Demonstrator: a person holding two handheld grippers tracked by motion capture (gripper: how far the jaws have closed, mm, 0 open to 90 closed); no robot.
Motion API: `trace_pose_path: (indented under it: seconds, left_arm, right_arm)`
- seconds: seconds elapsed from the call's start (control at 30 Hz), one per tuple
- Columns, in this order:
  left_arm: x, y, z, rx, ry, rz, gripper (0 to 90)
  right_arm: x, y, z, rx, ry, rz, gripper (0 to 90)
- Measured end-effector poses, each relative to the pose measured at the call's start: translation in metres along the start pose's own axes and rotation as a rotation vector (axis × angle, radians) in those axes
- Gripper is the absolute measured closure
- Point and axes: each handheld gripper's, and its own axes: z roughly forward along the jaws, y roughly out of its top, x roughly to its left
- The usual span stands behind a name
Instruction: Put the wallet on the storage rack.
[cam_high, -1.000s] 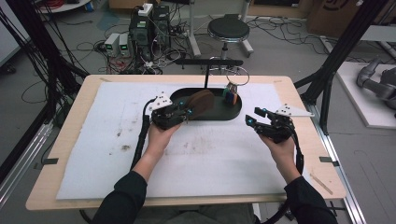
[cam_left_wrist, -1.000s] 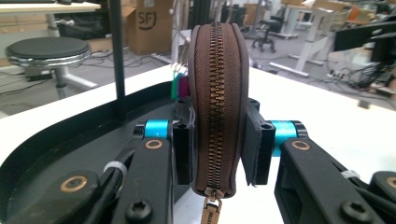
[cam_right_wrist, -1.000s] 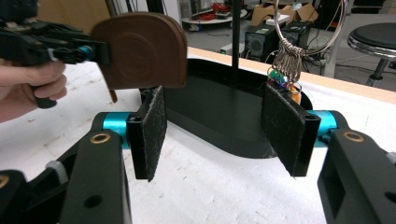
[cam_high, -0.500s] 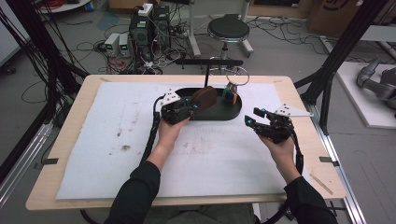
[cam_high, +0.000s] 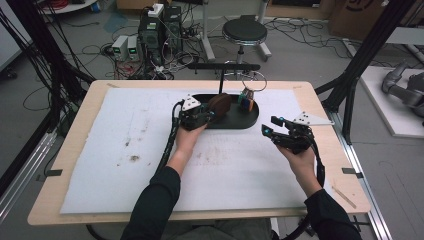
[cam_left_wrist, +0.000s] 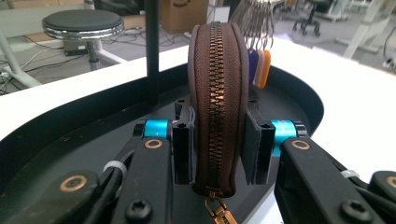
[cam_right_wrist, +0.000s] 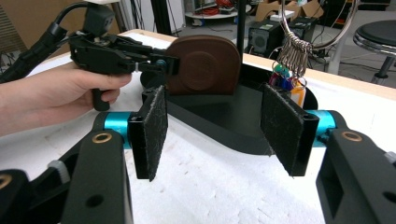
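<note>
A brown zippered pouch (cam_left_wrist: 217, 93) stands on edge over the black oval tray (cam_high: 250, 117), its brass zipper facing the left gripper view. My left gripper (cam_high: 212, 112) is shut on the pouch (cam_high: 220, 104), one pad on each flat side. In the right gripper view the pouch (cam_right_wrist: 201, 65) is seen side-on with the left gripper (cam_right_wrist: 161, 64) clamped on it. A ring of keys with coloured tags (cam_high: 248, 95) hangs from a black stand at the tray's right end. My right gripper (cam_high: 269, 126) hovers open over the white mat, right of the tray, nothing between its pads.
The black stand's post (cam_high: 220, 79) rises from the tray behind the pouch. A white foam mat (cam_high: 125, 150) covers most of the wooden table (cam_high: 345, 165). A stool (cam_high: 244, 32), cables and electronics sit on the floor beyond the far edge.
My left gripper has moved forward and right, carrying the pouch further over the tray toward the stand. The right gripper has stayed put.
</note>
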Motion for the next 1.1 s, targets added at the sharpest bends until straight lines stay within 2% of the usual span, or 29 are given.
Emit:
trace_pose_path:
  seconds: [0.17,0.3,0.43,0.6,0.67,0.73,0.8,0.87,1.03,1.1]
  left_arm:
    - [-0.0002,-0.0031,0.0068,0.018,0.007,-0.011,69.0]
    - [0.0013,-0.0037,0.0086,0.011,0.022,-0.009,68.8]
    - [0.004,-0.0033,0.01,0.012,0.035,-0.029,68.1]
    - [0.0007,-0.0029,0.0111,0.031,0.03,0.008,65.8]
    - [-0.0007,-0.0027,0.0113,0.04,0.035,0.014,62.3]
    - [0.0004,-0.0028,0.0108,0.046,0.038,0.0,57.0]
    - [0.0023,-0.003,0.0098,0.052,0.034,-0.024,56.4]
    - [0.0034,-0.0028,0.0086,0.069,0.047,-0.029,50.8]
    - [-0.0006,0.001,0.0054,0.129,0.078,0.05,43.0]
    - [-0.003,0.0042,0.0031,0.137,0.102,0.063,39.1]
  right_arm:
    - [-0.0022,-0.0009,-0.0029,-0.006,-0.009,-0.002,43.0]
    - [-0.0024,-0.0014,-0.0038,-0.006,-0.012,-0.003,43.1]
    - [-0.0011,-0.0016,-0.0035,0.0,-0.012,-0.012,43.1]
    - [-0.0007,-0.0015,-0.0035,-0.002,-0.013,-0.019,43.1]
    - [-0.0009,-0.0016,-0.0031,-0.002,-0.012,-0.018,43.1]
    - [-0.0008,-0.0016,-0.0029,0.0,-0.012,-0.015,43.1]
    - [-0.0008,-0.0016,-0.0024,-0.001,-0.011,-0.017,43.1]
    - [-0.0008,-0.0015,-0.0019,-0.002,-0.012,-0.021,43.1]
    - [-0.0006,-0.0014,-0.0008,-0.002,-0.012,-0.025,43.1]
    - [-0.0005,-0.0014,-0.0004,-0.003,-0.012,-0.022,43.1]
